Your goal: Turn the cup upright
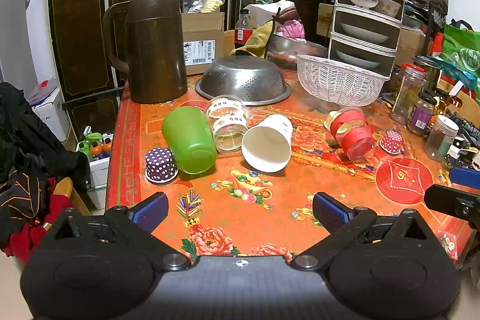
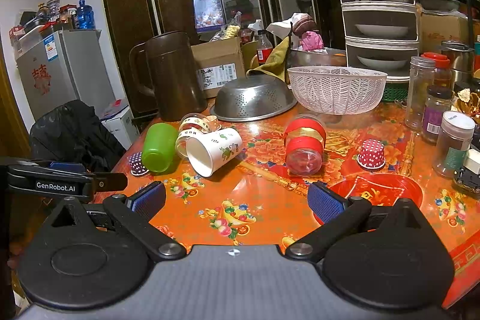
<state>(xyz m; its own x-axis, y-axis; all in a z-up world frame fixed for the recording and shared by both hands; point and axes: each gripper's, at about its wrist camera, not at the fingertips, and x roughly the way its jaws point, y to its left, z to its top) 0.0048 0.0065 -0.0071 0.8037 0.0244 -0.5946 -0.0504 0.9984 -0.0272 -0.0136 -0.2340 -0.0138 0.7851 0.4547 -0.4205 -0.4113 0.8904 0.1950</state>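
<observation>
Hovering wide open and empty, both the left gripper (image 1: 240, 210) and right gripper (image 2: 237, 201) sit short of the tipped white cup (image 1: 268, 143), which touches a clear cup (image 1: 227, 125), so a clumsy grab could roll both.

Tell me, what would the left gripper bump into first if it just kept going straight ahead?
Probably the white paper cup, lying on its side with its open mouth facing the left gripper. The tablecloth between them looks bare. Depth is hard to judge here, so the clear cup beside it is possible too.
</observation>
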